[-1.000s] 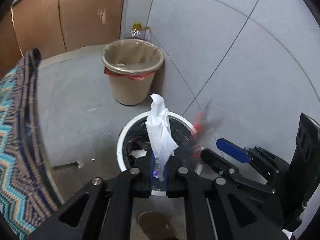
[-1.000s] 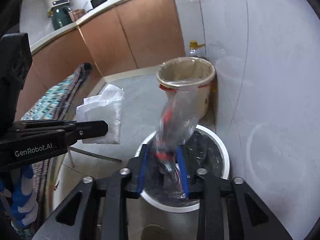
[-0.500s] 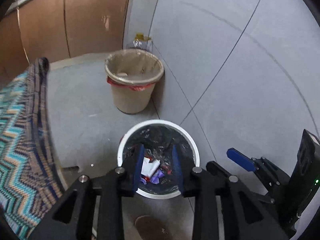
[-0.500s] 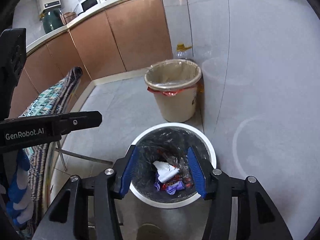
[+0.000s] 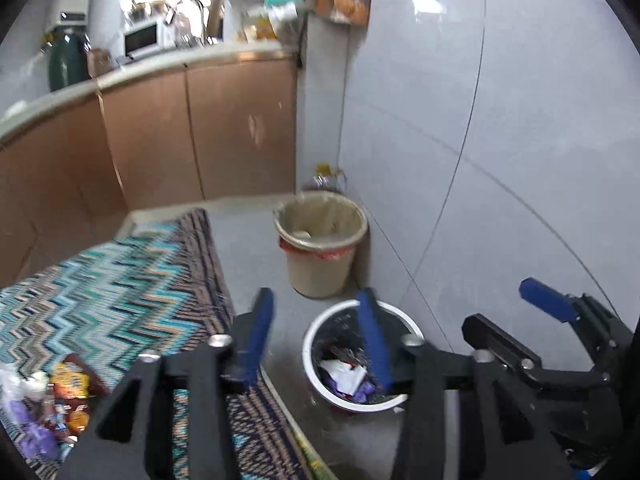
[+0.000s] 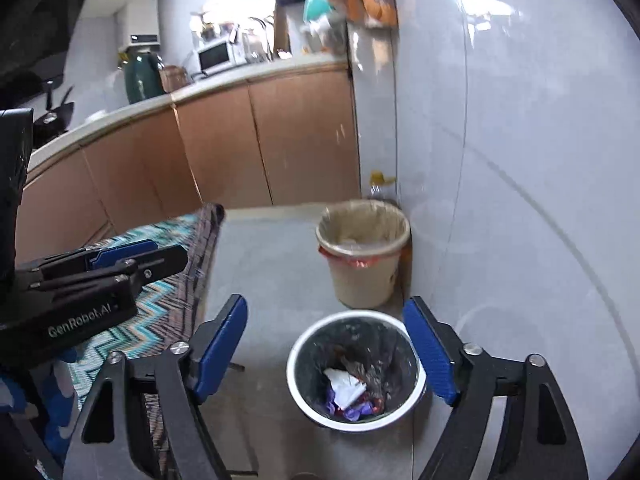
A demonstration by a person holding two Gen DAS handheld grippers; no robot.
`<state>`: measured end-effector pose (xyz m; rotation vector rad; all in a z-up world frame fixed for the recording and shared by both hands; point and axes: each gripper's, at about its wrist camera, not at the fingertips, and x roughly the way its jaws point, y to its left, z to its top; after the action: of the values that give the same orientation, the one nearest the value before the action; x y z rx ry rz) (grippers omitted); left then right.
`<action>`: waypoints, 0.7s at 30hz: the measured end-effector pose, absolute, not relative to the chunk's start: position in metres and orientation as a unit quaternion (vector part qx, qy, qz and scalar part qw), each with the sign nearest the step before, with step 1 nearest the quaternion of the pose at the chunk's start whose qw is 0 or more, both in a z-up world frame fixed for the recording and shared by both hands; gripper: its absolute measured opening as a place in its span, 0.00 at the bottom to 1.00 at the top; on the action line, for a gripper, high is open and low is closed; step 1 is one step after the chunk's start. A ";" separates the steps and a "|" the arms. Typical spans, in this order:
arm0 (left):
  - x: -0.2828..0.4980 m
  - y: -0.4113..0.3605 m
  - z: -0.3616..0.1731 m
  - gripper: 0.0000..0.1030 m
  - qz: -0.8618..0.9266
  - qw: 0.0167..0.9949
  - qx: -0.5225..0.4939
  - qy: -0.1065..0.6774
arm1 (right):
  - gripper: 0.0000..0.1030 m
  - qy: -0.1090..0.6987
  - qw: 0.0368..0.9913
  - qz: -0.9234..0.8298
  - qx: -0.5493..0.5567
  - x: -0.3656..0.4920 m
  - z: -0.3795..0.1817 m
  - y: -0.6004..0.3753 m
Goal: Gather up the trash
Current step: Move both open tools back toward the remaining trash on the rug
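A white-rimmed bin (image 5: 320, 344) with a black liner stands on the floor by the wall; it also shows in the right wrist view (image 6: 298, 372). Inside it lie a white tissue (image 6: 344, 386), purple wrappers and other scraps. My left gripper (image 5: 316, 332) is open and empty, raised above the bin's left side. My right gripper (image 6: 326, 346) is wide open and empty above the bin. Several wrappers and a clear bag (image 5: 44, 408) lie on the patterned table at the lower left of the left wrist view.
A beige bin (image 5: 320, 248) with a liner stands behind the white bin, a bottle (image 5: 326, 176) behind it. A zigzag-patterned cloth (image 5: 112, 292) covers the table at left. Brown cabinets (image 5: 180, 140) run along the back; a tiled wall (image 5: 480, 160) is at right.
Both grippers let go of the tissue and the plastic wrapper into the white bin, opened wider, then rose and tilted up so the counter and table come into view.
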<state>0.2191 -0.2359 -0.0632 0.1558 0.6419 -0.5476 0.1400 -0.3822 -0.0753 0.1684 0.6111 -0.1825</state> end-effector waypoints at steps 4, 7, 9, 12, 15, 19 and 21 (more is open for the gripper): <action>0.203 -0.213 -0.047 0.50 -0.249 0.922 0.076 0.286 | 0.88 0.282 0.954 -0.083 0.063 0.129 -0.054 -0.362; 0.193 -0.193 -0.037 0.52 -0.232 0.933 0.069 0.268 | 0.92 0.271 0.958 -0.081 0.053 0.120 -0.041 -0.349; 0.186 -0.185 -0.031 0.53 -0.222 0.939 0.066 0.253 | 0.94 0.265 0.959 -0.085 0.048 0.115 -0.035 -0.343; 0.174 -0.168 -0.023 0.53 -0.202 0.950 0.065 0.228 | 0.96 0.256 0.961 -0.094 0.042 0.108 -0.027 -0.337; 0.166 -0.154 -0.017 0.53 -0.188 0.958 0.062 0.208 | 0.97 0.247 0.963 -0.101 0.039 0.100 -0.019 -0.332; 0.154 -0.133 -0.009 0.53 -0.171 0.964 0.059 0.194 | 0.98 0.238 0.965 -0.103 0.034 0.090 -0.009 -0.324; 0.149 -0.127 -0.007 0.53 -0.167 0.966 0.056 0.191 | 0.98 0.234 0.966 -0.101 0.030 0.086 -0.005 -0.319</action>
<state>0.1486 -0.1267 -0.0069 0.1131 0.3865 -0.3379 0.0861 -0.3193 -0.0051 0.0612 0.4738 -0.2039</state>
